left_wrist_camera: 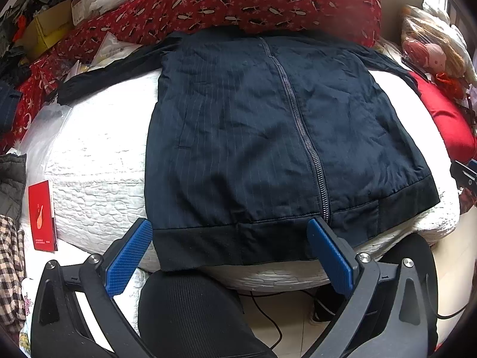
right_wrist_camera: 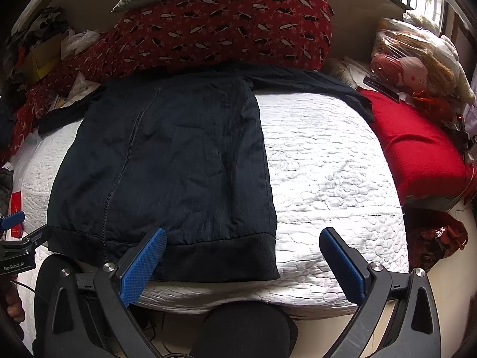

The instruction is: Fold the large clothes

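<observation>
One yellow cardboard box [left_wrist_camera: 44, 34] holds jumbled clutter, contents unclear.

The left claw [left_wrist_camera: 231, 256] has two blue, cross-hatched rubber pads on black angular fingers [left_wrist_camera: 128, 259], each pivot fixed with a silver screw. The right claw [right_wrist_camera: 243, 265] is built alike. The person wears black ribbed trousers [left_wrist_camera: 190, 313]; white "GenRobot.AI" lettering marks the left claw's body.
</observation>
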The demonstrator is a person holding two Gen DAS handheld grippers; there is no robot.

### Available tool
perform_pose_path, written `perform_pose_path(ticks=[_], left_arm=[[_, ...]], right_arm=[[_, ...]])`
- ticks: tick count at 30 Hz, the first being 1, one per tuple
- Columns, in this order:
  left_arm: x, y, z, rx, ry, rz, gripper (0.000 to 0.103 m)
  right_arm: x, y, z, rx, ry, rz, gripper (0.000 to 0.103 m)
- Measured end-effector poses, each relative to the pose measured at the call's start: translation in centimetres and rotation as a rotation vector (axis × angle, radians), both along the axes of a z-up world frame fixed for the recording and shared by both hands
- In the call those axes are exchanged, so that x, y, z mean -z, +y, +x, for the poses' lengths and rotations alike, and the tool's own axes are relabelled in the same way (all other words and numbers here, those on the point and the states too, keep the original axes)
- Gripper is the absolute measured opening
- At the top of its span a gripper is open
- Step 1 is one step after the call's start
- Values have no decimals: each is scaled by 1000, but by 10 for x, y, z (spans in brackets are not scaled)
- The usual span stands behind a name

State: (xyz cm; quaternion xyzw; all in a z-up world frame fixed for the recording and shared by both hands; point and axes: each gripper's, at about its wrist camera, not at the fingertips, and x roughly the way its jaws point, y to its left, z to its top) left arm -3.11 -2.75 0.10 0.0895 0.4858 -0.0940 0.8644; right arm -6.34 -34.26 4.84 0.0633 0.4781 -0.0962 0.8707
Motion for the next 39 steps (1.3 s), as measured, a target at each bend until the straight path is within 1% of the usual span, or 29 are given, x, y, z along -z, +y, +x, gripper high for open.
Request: perform_pose_path(ticks=[10,27,39], left_arm=[[-1,3,3,-17,3,-4,103],[-7,7,10,-43,27,-41,103],[-8,3,10,-34,15,-28,103]], right_arm=[[0,0,3,-14,-4,10,102],[2,-2,7,-15,13,23,102],[4,0,9,-17,15,27,102]])
